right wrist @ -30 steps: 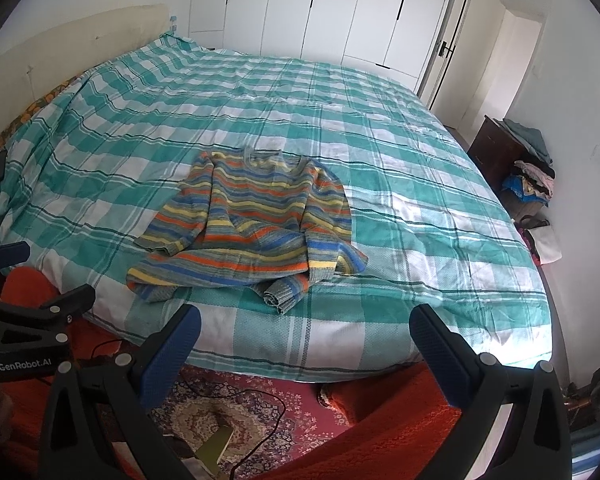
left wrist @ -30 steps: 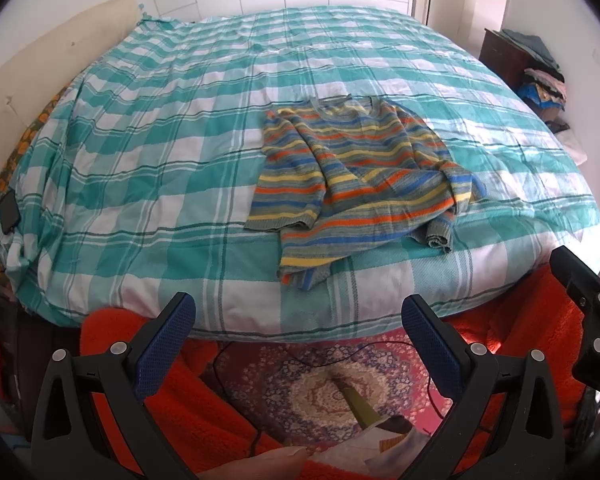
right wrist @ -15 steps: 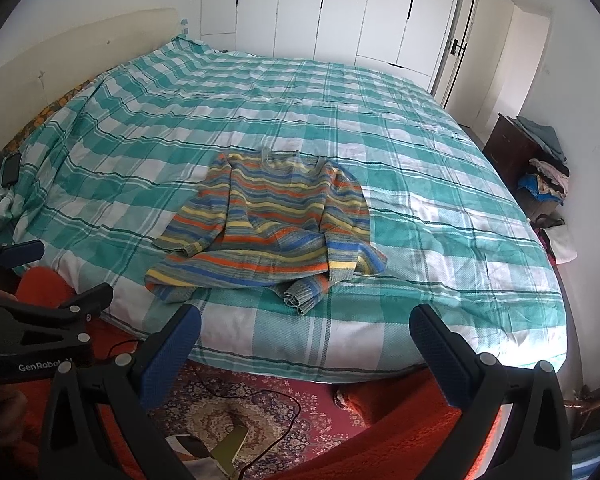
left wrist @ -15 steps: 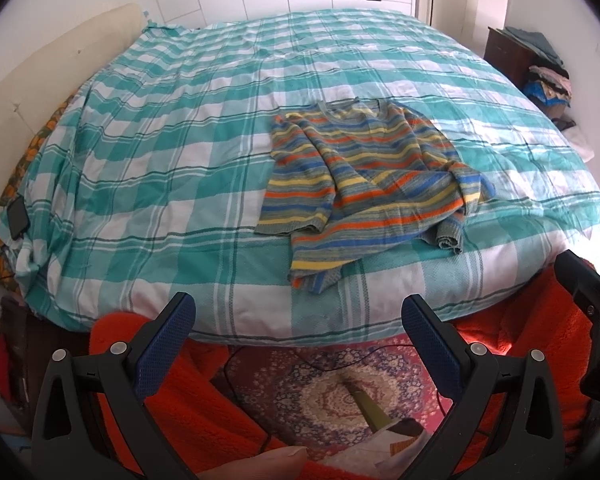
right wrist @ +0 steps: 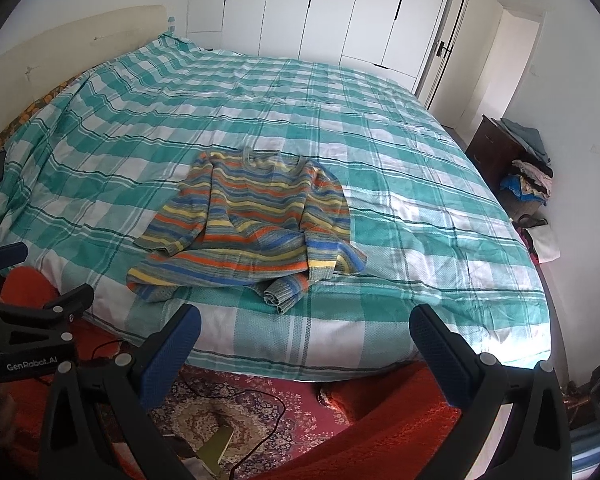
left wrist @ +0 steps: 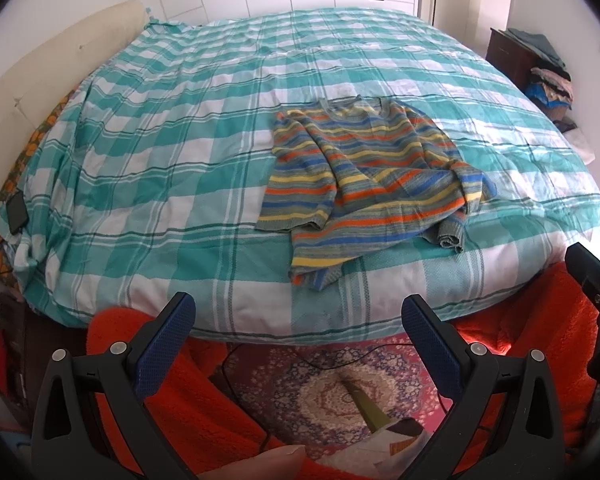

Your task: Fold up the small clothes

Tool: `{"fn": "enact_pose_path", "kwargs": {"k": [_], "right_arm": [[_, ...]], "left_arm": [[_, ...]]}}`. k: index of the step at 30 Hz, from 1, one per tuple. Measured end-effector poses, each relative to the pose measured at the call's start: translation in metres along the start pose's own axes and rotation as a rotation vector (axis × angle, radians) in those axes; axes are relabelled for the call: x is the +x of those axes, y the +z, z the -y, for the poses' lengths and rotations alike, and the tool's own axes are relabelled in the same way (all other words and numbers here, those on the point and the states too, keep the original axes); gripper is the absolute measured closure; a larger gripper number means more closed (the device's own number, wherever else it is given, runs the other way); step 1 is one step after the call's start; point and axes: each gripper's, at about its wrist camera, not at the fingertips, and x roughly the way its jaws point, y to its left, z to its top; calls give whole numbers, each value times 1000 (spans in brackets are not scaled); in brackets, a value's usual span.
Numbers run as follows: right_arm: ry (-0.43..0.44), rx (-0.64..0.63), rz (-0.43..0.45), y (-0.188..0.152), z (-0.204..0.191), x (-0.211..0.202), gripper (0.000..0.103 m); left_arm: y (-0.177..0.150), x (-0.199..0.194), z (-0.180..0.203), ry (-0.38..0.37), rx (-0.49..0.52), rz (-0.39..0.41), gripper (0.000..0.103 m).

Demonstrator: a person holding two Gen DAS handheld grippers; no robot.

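A small striped sweater [left wrist: 364, 176] in orange, yellow, blue and grey lies rumpled near the front edge of the bed, sleeves crossed over the body; it also shows in the right wrist view [right wrist: 252, 224]. My left gripper [left wrist: 298, 320] is open and empty, held off the bed's front edge, below and left of the sweater's hem. My right gripper [right wrist: 306, 332] is open and empty, off the same edge, below the sweater's rolled cuff [right wrist: 286, 290]. The left gripper's body shows at the left of the right wrist view [right wrist: 28, 332].
The bed [left wrist: 180, 152] has a teal and white checked cover. A patterned rug [left wrist: 332, 392] with a black cable lies below. Orange fleece [left wrist: 188, 400] is under the grippers. A dark cabinet with piled clothes [right wrist: 516, 160] stands at right. A phone [left wrist: 17, 212] lies at the bed's left edge.
Both grippers have risen and drawn a little closer to the bed, so the sweater sits lower in both views. Both stay open. The sweater has not moved.
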Motion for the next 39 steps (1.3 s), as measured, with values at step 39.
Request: {"fn": "enact_pose_path", "kwargs": {"k": [39], "right_arm": [[529,60,255,126,117,174,0]], "left_arm": [[230,213,-73,-223,-24,-24,1]]}}
